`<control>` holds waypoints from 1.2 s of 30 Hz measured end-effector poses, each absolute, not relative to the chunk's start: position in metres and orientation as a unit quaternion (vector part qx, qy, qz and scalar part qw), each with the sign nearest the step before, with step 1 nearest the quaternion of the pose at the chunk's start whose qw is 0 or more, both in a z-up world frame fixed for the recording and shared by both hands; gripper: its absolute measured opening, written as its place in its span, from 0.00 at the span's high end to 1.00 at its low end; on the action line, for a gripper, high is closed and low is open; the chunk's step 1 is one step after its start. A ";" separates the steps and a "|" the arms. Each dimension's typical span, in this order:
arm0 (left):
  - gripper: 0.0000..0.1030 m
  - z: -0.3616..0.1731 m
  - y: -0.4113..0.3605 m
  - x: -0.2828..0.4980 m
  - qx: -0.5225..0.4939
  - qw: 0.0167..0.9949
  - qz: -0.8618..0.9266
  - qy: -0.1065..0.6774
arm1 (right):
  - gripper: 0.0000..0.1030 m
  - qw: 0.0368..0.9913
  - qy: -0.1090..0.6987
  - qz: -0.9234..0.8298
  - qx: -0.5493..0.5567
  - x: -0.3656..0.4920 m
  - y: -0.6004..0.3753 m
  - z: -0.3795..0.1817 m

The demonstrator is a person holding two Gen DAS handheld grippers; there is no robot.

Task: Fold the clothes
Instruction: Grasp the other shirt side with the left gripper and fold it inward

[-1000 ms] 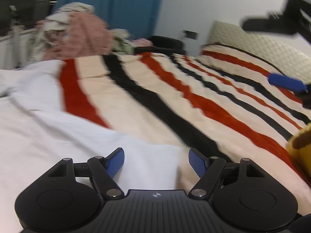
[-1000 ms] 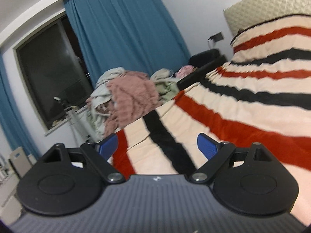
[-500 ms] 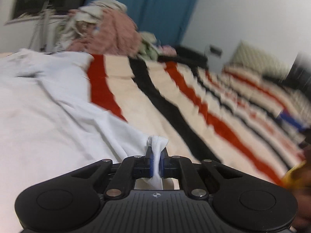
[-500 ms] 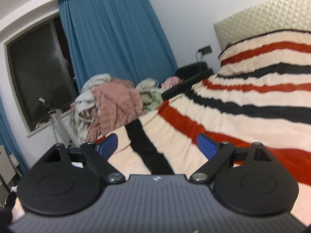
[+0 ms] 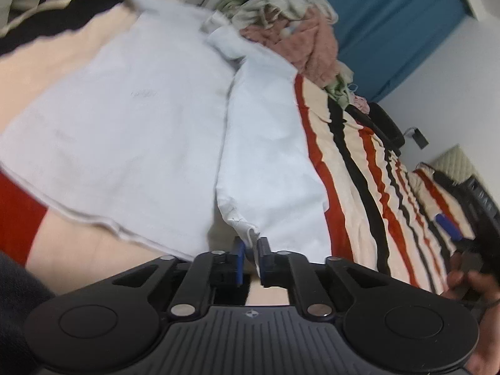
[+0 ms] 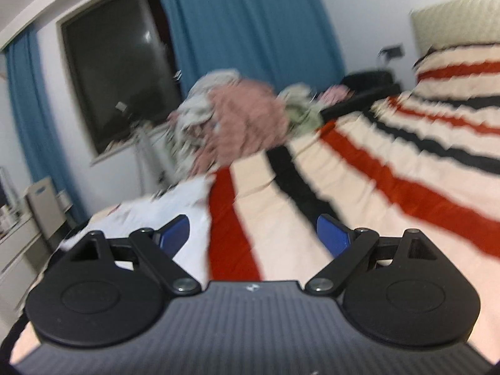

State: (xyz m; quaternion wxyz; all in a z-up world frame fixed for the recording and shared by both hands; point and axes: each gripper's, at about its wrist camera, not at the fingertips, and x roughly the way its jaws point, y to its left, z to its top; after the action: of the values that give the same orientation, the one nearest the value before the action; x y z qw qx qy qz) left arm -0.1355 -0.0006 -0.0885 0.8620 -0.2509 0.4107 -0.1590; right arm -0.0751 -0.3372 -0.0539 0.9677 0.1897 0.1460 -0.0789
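Observation:
A white garment (image 5: 131,118) lies spread on the striped blanket (image 5: 353,168) of a bed. My left gripper (image 5: 251,247) is shut on the garment's near corner and holds that side lifted and turned over the rest of the cloth. My right gripper (image 6: 251,234) is open and empty above the blanket, with an edge of the white garment (image 6: 150,212) below its left finger. The right gripper also shows at the right edge of the left wrist view (image 5: 450,228), held in a hand.
A heap of pink and pale clothes (image 6: 240,125) lies at the far end of the bed, also in the left wrist view (image 5: 300,31). Blue curtains (image 6: 250,25) and a dark window (image 6: 115,68) stand behind. A padded headboard (image 6: 456,22) is at right.
My left gripper closed on the white garment's corner, lifted it and swung it left over the cloth. My right gripper stayed open and moved lower toward the bed.

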 end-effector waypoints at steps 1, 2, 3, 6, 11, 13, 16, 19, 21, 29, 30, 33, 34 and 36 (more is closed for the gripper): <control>0.63 -0.087 0.002 -0.134 -0.258 0.862 -0.161 0.406 | 0.13 0.967 0.158 -0.070 0.190 -0.072 -0.332 -0.056; 0.50 -0.087 0.001 -0.131 -0.255 0.864 -0.162 0.402 | 0.13 0.966 0.165 -0.066 0.185 -0.070 -0.327 -0.057; 0.46 -0.087 0.000 -0.128 -0.251 0.867 -0.163 0.399 | 0.13 0.967 0.169 -0.063 0.181 -0.069 -0.323 -0.058; 0.42 -0.092 -0.006 -0.115 -0.239 0.866 -0.159 0.409 | 0.13 0.967 0.179 -0.054 0.171 -0.068 -0.313 -0.061; 0.64 -0.106 -0.022 -0.102 -0.211 0.858 -0.157 0.441 | 0.13 0.968 0.189 -0.041 0.158 -0.067 -0.296 -0.064; 0.98 -0.107 -0.027 -0.103 -0.188 0.864 -0.149 0.442 | 0.13 0.969 0.191 -0.036 0.152 -0.067 -0.291 -0.064; 0.98 -0.103 -0.031 -0.112 -0.159 0.877 -0.140 0.432 | 0.13 0.971 0.191 -0.034 0.142 -0.068 -0.288 -0.063; 0.96 -0.090 -0.036 -0.124 -0.127 0.895 -0.138 0.405 | 0.13 0.971 0.192 -0.025 0.141 -0.068 -0.286 -0.061; 0.88 -0.082 -0.039 -0.132 -0.106 0.906 -0.136 0.387 | 0.13 0.971 0.190 -0.020 0.141 -0.068 -0.286 -0.061; 0.12 -0.043 -0.044 -0.155 -0.030 0.942 -0.123 0.311 | 0.13 0.975 0.171 -0.006 0.140 -0.074 -0.285 -0.056; 0.09 -0.038 -0.042 -0.154 -0.031 0.945 -0.120 0.304 | 0.13 0.976 0.167 -0.004 0.138 -0.075 -0.284 -0.056; 0.01 -0.022 -0.036 -0.144 -0.030 0.950 -0.118 0.287 | 0.13 0.979 0.156 0.004 0.130 -0.077 -0.280 -0.054; 0.01 -0.018 -0.036 -0.139 -0.026 0.951 -0.120 0.283 | 0.13 0.980 0.153 0.006 0.127 -0.077 -0.278 -0.053; 0.01 -0.010 -0.036 -0.129 -0.019 0.953 -0.125 0.276 | 0.13 0.981 0.149 0.009 0.121 -0.076 -0.274 -0.052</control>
State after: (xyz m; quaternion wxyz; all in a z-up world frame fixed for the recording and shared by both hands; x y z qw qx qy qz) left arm -0.1289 -0.0361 -0.0096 0.9529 -0.0192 0.2756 -0.1251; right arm -0.0762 -0.2740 -0.0523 0.9813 0.1212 0.1493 0.0094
